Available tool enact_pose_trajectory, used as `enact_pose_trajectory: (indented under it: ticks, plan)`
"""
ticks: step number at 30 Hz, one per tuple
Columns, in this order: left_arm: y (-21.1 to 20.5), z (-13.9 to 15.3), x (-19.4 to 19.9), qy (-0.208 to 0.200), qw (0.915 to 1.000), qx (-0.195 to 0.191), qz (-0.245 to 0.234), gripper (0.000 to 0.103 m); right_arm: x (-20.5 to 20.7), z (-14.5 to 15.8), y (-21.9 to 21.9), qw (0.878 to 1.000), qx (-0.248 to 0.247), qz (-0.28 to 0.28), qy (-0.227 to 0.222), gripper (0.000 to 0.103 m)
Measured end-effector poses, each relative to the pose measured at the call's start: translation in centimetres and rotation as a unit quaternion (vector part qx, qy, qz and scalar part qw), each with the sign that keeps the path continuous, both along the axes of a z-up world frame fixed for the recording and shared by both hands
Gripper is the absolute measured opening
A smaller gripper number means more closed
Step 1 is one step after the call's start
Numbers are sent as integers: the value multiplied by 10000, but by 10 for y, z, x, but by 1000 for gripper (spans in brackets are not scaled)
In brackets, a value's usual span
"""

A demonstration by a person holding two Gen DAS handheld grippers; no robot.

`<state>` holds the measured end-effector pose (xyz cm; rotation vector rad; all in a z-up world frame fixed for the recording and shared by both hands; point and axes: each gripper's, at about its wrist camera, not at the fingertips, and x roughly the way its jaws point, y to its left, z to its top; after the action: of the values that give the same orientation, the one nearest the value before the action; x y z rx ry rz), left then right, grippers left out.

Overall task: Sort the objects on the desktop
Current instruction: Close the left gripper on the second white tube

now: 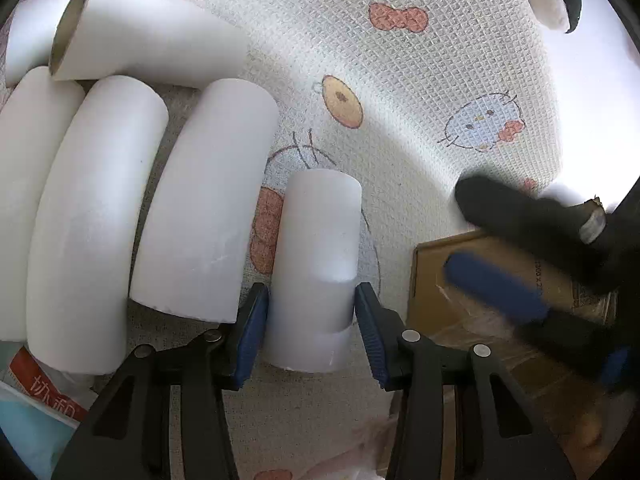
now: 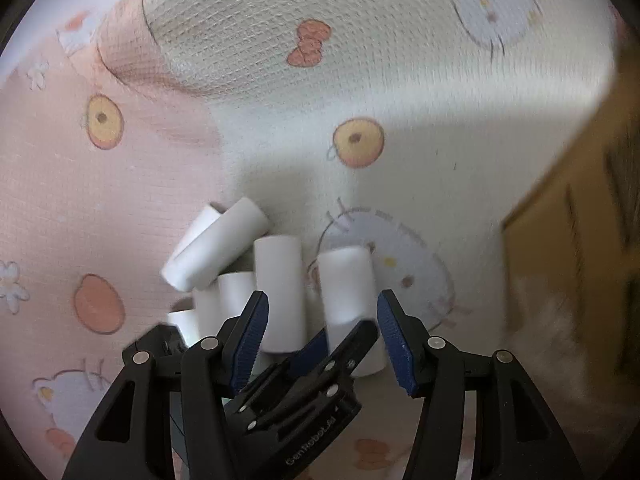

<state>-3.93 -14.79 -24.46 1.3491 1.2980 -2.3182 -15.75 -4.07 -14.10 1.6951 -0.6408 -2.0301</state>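
Note:
In the left wrist view a white paper roll point(image 1: 316, 260) stands between the blue pads of my left gripper point(image 1: 312, 320), and both pads press on its sides. Several more white rolls point(image 1: 200, 200) lie side by side to its left, one of them point(image 1: 132, 32) stacked across the far ends. The right wrist view looks down on the same pile of rolls point(image 2: 224, 252) and on the left gripper point(image 2: 340, 336) holding its roll point(image 2: 344, 292). My right gripper point(image 2: 323, 312) stands open above them with nothing between its fingers. From the left wrist it shows as a blurred right gripper point(image 1: 468, 232).
A cartoon-print tablecloth point(image 1: 400, 100) covers the desk. A cardboard box point(image 1: 440, 280) sits at the right, and the right wrist view shows it too point(image 2: 560, 240). A packet with red print point(image 1: 48, 392) lies at the lower left. Another white object point(image 1: 548, 0) is at the far right.

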Motion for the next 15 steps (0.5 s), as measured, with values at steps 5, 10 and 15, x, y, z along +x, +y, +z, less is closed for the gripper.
enact_pose_trajectory:
  ticks: [5,10,15]
  plan:
    - [4,4,-4,49,10000,-59,-21,49,11,-12,-9,9984,448,-331,71,53]
    - [4,-1,-1,92,9996,-245,-132,49,32,-18,-9,9919,568,-322,1091,55]
    - [4,-3,4,-18,9993,-335,-180,49,32,-26,-2,9900,21,-243,1388,57]
